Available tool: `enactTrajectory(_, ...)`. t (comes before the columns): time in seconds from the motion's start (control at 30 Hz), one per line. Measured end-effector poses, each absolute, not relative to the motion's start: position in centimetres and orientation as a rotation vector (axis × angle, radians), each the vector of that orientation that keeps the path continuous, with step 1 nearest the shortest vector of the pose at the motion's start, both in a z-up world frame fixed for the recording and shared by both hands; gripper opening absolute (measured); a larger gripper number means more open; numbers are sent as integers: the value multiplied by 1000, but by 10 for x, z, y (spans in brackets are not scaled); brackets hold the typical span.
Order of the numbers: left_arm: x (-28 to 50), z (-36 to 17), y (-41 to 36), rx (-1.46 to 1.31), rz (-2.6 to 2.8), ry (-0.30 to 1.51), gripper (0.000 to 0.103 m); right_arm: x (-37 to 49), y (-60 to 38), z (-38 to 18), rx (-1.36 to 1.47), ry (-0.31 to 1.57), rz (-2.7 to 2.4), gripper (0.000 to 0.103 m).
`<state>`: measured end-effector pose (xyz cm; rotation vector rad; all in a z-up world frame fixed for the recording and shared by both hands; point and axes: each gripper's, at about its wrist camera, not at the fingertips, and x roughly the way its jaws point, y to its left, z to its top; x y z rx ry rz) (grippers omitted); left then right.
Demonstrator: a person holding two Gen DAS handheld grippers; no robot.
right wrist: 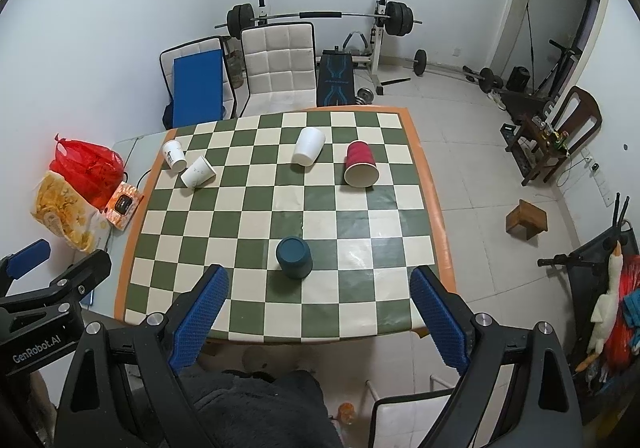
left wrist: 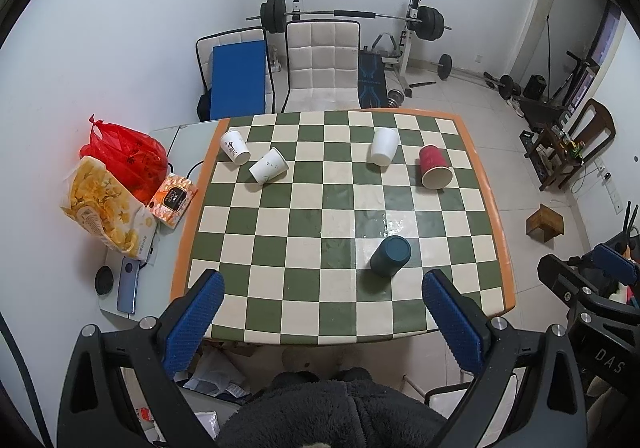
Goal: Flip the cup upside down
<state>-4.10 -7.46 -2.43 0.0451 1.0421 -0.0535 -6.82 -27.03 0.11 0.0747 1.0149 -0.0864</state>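
From the left wrist I see a green-and-cream checkered desk point(left wrist: 280, 215) with an orange border, white walls, a tiled floor and a barbell rack point(left wrist: 352, 13) behind two chairs. The left tongs point(left wrist: 322, 298) are spread wide, holding nothing, above the near edge. The teal cup point(left wrist: 391, 255) stands base-up, its long axis vertical, at about 1 o'clock from the tongs, on a wet, shiny patch. A red cup point(left wrist: 434, 167) lies on its side, mouth toward me, at 1 o'clock further off; a white cup point(left wrist: 384, 146) sits beside it, and two printed cups point(left wrist: 256, 157) lie at 11 o'clock. This view alone shows a phone point(left wrist: 128, 286) by the snack bag point(left wrist: 106, 203) on the side table.

From the right wrist, the right tongs point(right wrist: 320, 298) are likewise released and empty. The teal cup point(right wrist: 294, 258) is at 11 o'clock, just ahead. Only here do I see a stuffed goose point(right wrist: 606, 304) at 3 o'clock and the left tongs' body at 9.
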Motion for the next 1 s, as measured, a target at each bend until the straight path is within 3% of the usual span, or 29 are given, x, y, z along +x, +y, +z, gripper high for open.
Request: enactTrajectory(1.0,-39,-15,-69,48,-49,1032,101,-65,-266,6,76,1013,-82,94)
